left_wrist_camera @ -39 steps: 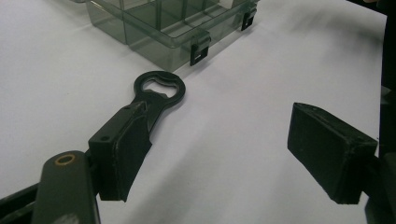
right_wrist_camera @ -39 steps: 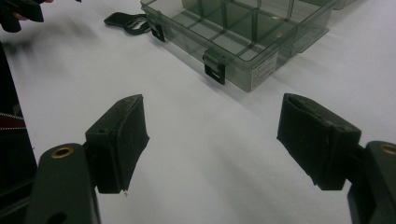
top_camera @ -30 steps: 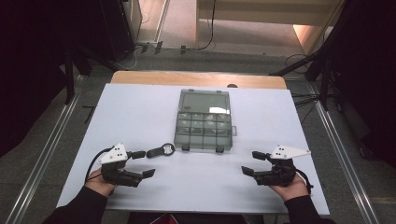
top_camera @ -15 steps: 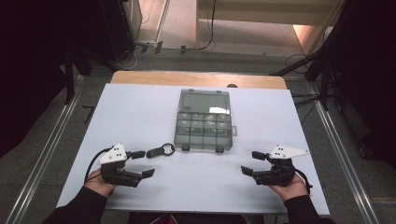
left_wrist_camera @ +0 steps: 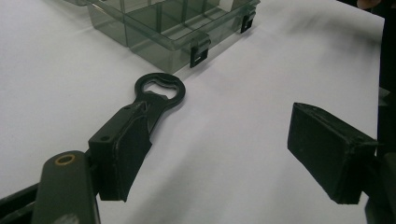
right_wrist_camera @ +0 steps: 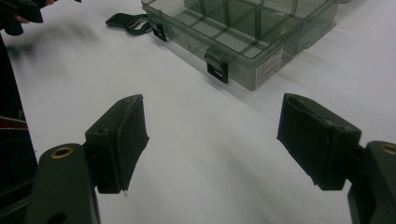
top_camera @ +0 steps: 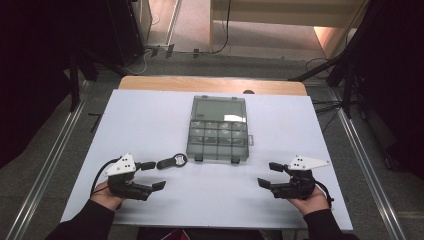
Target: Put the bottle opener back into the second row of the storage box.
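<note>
White table before you bears an open box, contents unclear; your left gripper and right gripper both gape beside the bottle opener.

Organiser box: clear smoke-grey plastic, glossy, catching reflections. Bottle opener: black, matt, looking plastic. Table top: white, smooth, matt, with a wooden edge showing behind. Gripper pads: dark, rough-textured, fraying slightly.
</note>
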